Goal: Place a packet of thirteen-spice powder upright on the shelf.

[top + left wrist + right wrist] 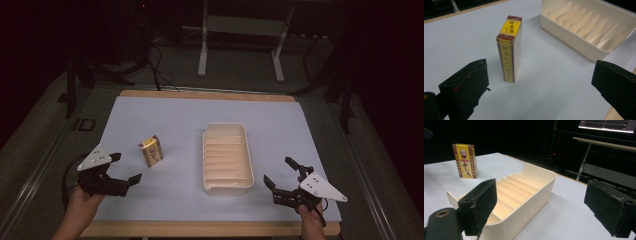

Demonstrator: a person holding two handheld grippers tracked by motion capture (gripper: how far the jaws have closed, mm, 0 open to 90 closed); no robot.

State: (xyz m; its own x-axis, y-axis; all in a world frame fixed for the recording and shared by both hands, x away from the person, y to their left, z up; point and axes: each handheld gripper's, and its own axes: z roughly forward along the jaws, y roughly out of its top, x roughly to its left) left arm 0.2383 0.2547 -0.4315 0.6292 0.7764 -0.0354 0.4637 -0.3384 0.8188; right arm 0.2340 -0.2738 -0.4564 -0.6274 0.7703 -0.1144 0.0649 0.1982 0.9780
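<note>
Your left gripper (pixel 124 167) and right gripper (pixel 279 173) had jaws open, empty, flanking yellow box (pixel 151 151) and cream tray (pixel 209 150).

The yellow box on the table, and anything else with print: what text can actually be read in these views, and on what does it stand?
"调味品": top face of the yellow box, in the left gripper view.
"十三香": large red characters down the box front, under a small portrait, in the right gripper view.
Yellow strip down the box's narrow side: characters too blurred to read.
Screen, top right of the right gripper view: graph lines, lettering too small.
Tray: no text.
</note>
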